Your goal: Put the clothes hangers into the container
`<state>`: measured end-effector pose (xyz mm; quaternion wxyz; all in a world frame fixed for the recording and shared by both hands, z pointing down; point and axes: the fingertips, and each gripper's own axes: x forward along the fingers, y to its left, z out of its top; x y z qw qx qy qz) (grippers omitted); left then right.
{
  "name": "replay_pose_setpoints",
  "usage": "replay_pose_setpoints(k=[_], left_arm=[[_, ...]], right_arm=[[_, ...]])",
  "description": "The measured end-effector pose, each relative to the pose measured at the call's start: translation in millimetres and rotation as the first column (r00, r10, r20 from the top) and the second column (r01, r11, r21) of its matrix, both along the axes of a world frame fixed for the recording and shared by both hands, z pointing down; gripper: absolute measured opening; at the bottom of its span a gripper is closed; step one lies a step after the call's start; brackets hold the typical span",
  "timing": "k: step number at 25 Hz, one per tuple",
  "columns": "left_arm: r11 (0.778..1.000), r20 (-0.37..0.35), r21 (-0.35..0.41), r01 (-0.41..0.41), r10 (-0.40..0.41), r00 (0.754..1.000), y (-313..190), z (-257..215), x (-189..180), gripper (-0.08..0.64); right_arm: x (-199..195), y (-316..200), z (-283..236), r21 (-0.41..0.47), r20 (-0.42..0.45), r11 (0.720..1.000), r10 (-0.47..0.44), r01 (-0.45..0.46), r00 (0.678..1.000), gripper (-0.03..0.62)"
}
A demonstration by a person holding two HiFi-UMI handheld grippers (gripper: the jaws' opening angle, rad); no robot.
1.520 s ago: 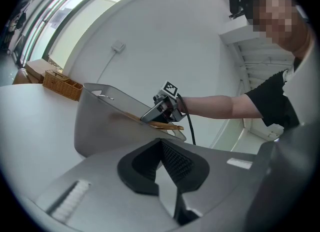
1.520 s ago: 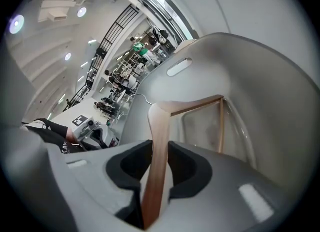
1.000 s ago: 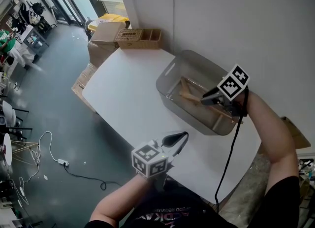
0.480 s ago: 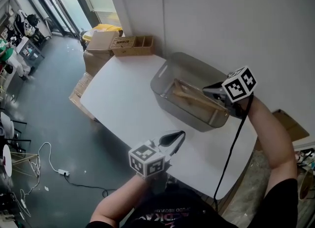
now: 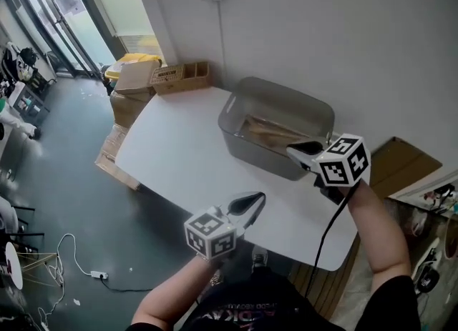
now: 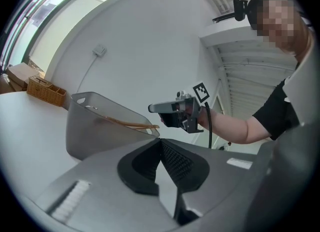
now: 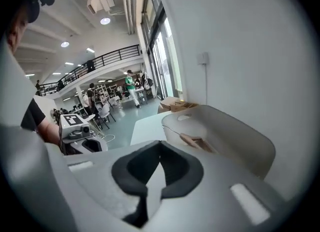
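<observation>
The right gripper (image 5: 292, 150) has drawn back from the container (image 5: 319, 113), fingers shut on nothing, as on the left gripper (image 5: 255, 198); the hangers (image 5: 266, 134) lie inside, so seemingly nothing remains.

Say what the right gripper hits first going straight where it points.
Most likely the right gripper meets the near wall of the grey container, though depth is unclear.
</observation>
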<state>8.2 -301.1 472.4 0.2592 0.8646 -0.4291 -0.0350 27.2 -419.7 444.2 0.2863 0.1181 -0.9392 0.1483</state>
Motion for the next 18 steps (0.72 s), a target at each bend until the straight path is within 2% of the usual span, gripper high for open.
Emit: replay_pose_setpoints(k=[4,9,18], left_arm=[[0.999,-0.001,0.001,-0.043,0.043,0.999,31,-3,-16,0.006],[0.998,0.007,-0.017,-0.068,0.068,0.998,66,-5,-38,0.006],[0.989,0.02,-0.027,-0.145,0.145,0.989,130,17,-69,0.006]], right_arm=[[-10,50,2,-0.029,0.075,0.995,0.098,-0.096,0.992,0.002],[-23,103,7,-0.062,0.152,0.974,0.227,-0.22,0.962,0.002],[-38,208,46,-0.15,0.173,0.927,0.368,-0.344,0.914,0.002]])
